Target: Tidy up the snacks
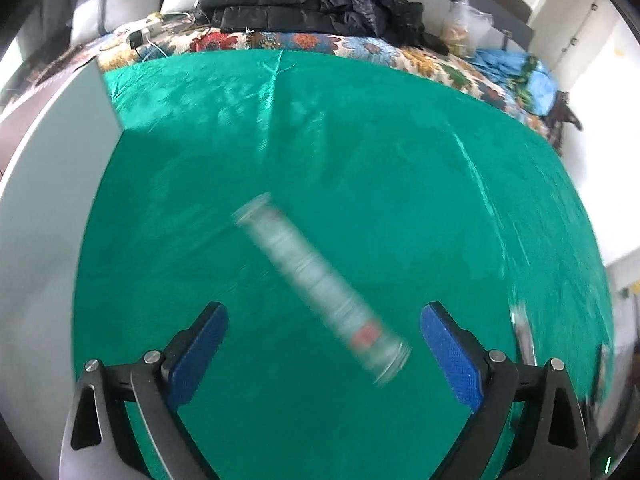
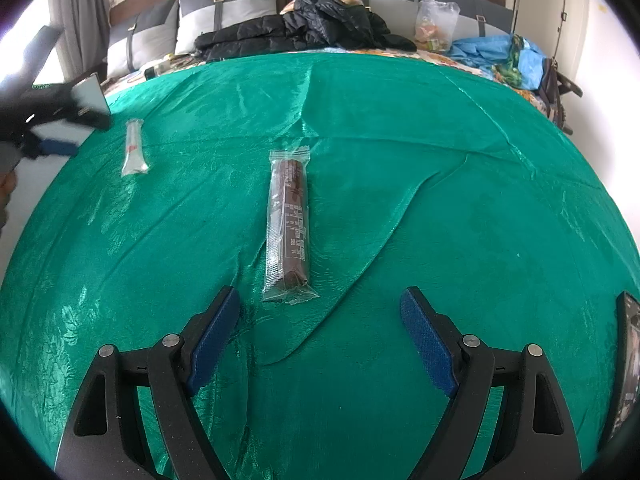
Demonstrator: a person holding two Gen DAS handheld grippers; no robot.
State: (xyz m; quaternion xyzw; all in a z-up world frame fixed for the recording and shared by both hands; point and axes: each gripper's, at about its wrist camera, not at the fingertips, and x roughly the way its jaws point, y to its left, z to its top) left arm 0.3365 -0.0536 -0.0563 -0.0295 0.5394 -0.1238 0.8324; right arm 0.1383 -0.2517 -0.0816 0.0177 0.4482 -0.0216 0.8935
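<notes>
The left gripper (image 1: 324, 350) stands wide open with nothing pressed between its blue pads (image 1: 198, 356). A pale, clear-wrapped snack stick (image 1: 320, 288) lies on the green cloth (image 1: 360, 140) just ahead of it, slanting from far left to near right; its near end sits between the fingertips, closer to the right pad, and touches neither. This view is smeared with motion blur, so the stick's printing cannot be read beyond a small red patch near its near end. To the left of the gripper a grey-white box (image 1: 52, 208) stands at the cloth's edge.

The right gripper (image 2: 320, 336) is also wide open and holds nothing. A brown bar (image 2: 290, 232) in a clear wrapper lies on the cloth straight ahead of it, lengthwise along the line of the fingers, its near end just beyond the left fingertip and clear of both pads. Far ahead and to the left, the same pale stick (image 2: 134, 148) shows lying flat, well apart from the bar, with the left gripper (image 2: 52, 136) hanging just beside it near the box (image 2: 90, 92). At the right edge, beside the right finger, a dark phone-like slab (image 2: 628, 360) rests on the cloth.

Beyond the cloth lie a black jacket (image 2: 304, 28), a clear bag (image 2: 436, 24), blue fabric (image 2: 488, 54) and grey pillows (image 2: 224, 4).
</notes>
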